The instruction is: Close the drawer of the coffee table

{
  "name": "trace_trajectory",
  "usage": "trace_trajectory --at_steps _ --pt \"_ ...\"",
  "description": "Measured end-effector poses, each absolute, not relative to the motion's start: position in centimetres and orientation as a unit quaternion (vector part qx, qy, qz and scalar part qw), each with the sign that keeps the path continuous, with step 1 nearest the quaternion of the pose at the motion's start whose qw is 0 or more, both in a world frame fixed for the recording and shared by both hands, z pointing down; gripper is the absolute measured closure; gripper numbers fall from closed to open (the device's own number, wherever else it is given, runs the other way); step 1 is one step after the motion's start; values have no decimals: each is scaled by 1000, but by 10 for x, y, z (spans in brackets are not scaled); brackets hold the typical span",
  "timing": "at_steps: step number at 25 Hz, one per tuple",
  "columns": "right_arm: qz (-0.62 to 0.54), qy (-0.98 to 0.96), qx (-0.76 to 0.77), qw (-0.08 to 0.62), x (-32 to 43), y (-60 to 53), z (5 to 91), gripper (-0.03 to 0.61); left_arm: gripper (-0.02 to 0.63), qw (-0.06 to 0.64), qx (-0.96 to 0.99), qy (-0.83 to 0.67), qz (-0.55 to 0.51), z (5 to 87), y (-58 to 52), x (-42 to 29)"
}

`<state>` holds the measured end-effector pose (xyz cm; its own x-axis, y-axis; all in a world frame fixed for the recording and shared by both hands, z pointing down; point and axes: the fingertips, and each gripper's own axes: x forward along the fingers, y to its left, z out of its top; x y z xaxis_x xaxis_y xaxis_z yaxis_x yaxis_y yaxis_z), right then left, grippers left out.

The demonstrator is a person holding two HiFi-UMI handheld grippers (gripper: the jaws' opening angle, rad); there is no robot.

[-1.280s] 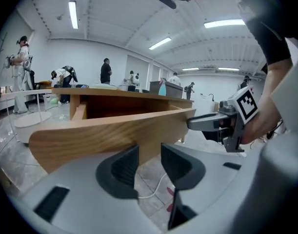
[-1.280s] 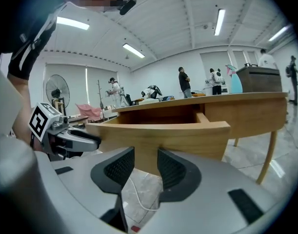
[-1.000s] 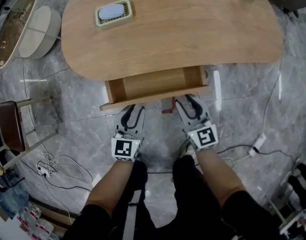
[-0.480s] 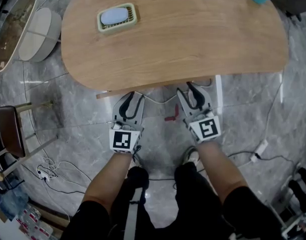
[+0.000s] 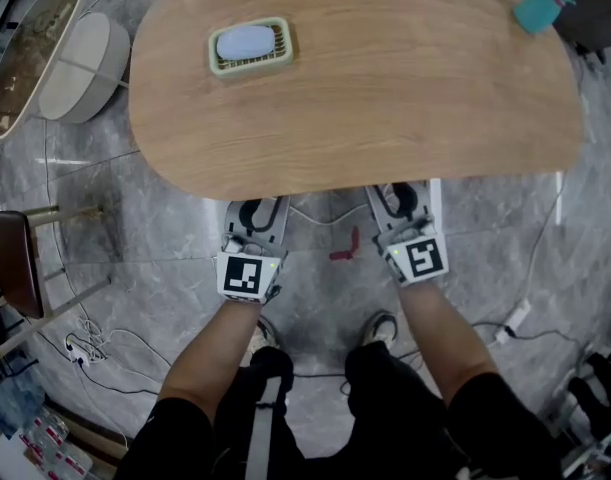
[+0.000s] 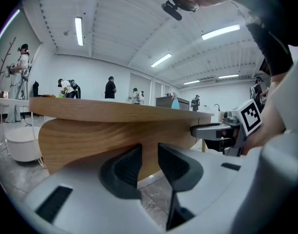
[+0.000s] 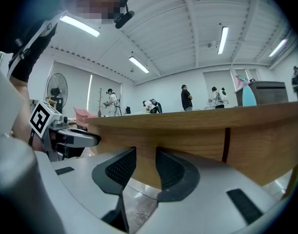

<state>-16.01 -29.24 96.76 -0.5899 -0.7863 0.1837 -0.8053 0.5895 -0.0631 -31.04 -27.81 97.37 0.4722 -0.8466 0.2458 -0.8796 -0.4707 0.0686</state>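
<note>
Sliding inward since a second ago, the drawer (image 7: 188,139) is now sitting tucked under the coffee table (image 5: 365,88), at the 6 o'clock edge of its top. The left gripper (image 5: 253,208) is pointing at the wooden front from 7 o'clock and the right gripper (image 5: 401,198) from 5 o'clock. Each one's jaws have just been closing and are standing a narrow gap apart, clamping nothing; whether the tips are touching the front is unclear.

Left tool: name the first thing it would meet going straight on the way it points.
The left tool would meet the wooden drawer front just under the table top; its tips look almost against it, though contact is unclear.
</note>
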Motion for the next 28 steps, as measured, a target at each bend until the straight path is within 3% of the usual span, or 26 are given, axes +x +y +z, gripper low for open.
trace_trajectory --at_steps 7,12,28 --pt "75 -893 437 79 -161 -288 969 453 506 85 858 -496 100 977 -277 -304" --pt "105 -893 430 80 -165 -248 951 453 486 127 851 -496 117 976 -244 -306" --pt "148 -890 429 51 -131 -104 705 453 486 157 846 -472 190 783 -110 -289"
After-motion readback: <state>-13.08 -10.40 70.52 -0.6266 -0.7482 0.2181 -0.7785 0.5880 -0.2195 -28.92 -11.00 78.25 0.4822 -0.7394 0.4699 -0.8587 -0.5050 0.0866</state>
